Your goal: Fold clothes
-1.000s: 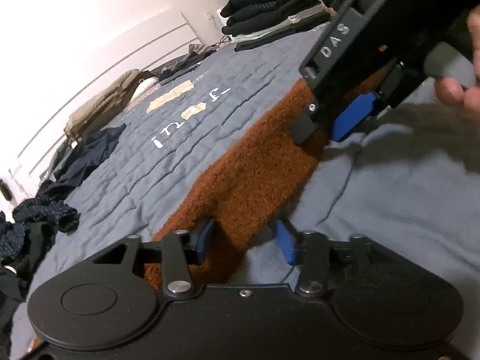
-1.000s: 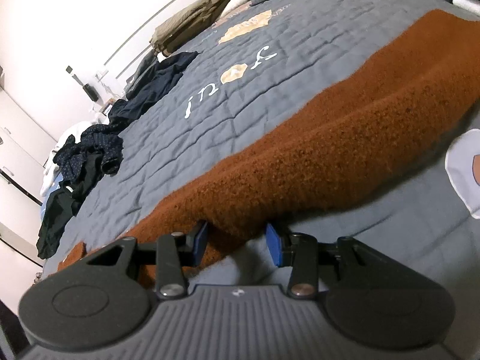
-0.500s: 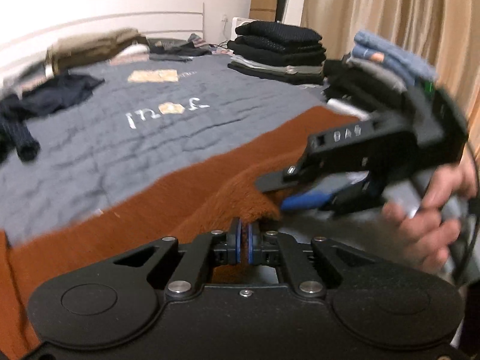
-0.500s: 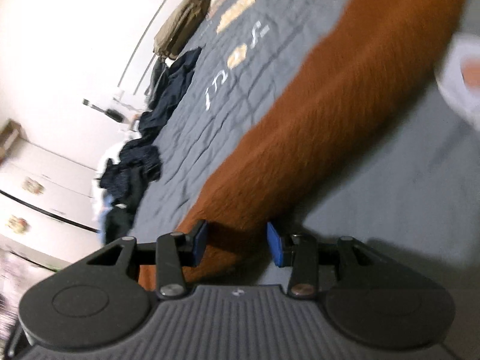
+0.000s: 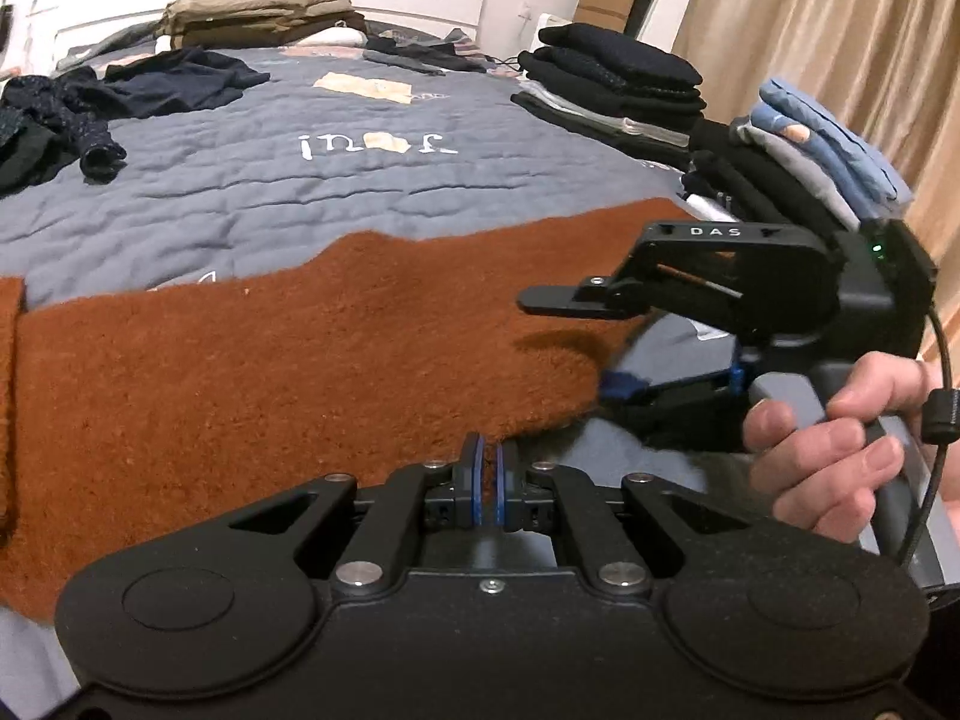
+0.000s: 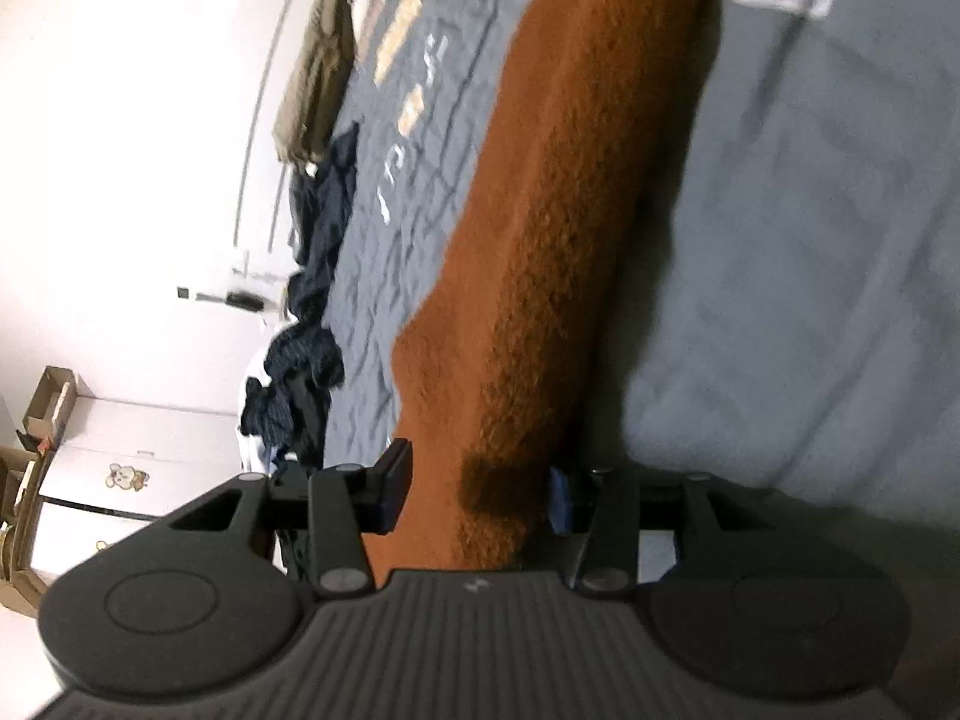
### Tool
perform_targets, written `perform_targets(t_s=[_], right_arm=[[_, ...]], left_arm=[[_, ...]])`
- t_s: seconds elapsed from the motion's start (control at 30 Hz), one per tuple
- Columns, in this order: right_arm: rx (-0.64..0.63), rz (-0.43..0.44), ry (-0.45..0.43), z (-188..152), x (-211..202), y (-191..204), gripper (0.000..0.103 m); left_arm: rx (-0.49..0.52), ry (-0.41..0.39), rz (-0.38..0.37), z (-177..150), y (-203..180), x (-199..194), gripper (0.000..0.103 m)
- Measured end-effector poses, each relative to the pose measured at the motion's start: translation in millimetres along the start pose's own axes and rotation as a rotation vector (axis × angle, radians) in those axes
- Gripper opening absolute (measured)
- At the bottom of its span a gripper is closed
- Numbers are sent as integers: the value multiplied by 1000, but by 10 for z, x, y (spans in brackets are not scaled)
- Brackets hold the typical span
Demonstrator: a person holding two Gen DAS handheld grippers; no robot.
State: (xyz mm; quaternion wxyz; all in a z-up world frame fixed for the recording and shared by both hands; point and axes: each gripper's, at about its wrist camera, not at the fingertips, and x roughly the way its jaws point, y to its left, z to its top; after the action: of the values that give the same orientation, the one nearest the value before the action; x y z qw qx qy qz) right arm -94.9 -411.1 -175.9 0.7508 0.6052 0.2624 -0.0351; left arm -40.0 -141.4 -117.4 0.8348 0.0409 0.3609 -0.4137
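A fuzzy rust-brown garment (image 5: 270, 372) lies spread across the grey quilted bed (image 5: 240, 198). My left gripper (image 5: 487, 474) is shut at the garment's near edge; whether cloth is pinched between the pads is unclear. My right gripper (image 5: 576, 342) shows in the left wrist view, turned on its side, jaws open around the garment's right edge. In the right wrist view the right gripper (image 6: 480, 495) is open with the brown garment (image 6: 570, 180) between its fingers.
Stacks of folded dark clothes (image 5: 612, 84) and blue and grey folded clothes (image 5: 822, 144) sit at the bed's right. Loose dark clothes (image 5: 90, 102) lie at the far left. A tan pile (image 5: 258, 15) rests at the headboard. A grey sheet (image 6: 810, 240) lies beside the garment.
My left gripper went from open to shut at the brown garment's edge and swung to face the headboard. My right gripper rolled onto its side, still open around the garment's edge.
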Motion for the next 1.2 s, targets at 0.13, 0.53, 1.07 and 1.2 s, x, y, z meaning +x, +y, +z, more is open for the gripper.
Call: perform_targets(t_s=[0.13,0.53,1.07,1.2], right_arm=[[5,2,-116,115,-172,-13,10],[-46,-175,-483,529,-643,-11,13],[63,-316,-481,1241,-804,-584,37],[-3,-304,-428,1355,-766,-548,40]], left_arm=[[19,22,15,-14,-27,105,4],[44,55,27,-20,-63,180,4],[-23,21,-144,102,-157,-32,21],[-41,-40,-207,150,-189,-148,34]])
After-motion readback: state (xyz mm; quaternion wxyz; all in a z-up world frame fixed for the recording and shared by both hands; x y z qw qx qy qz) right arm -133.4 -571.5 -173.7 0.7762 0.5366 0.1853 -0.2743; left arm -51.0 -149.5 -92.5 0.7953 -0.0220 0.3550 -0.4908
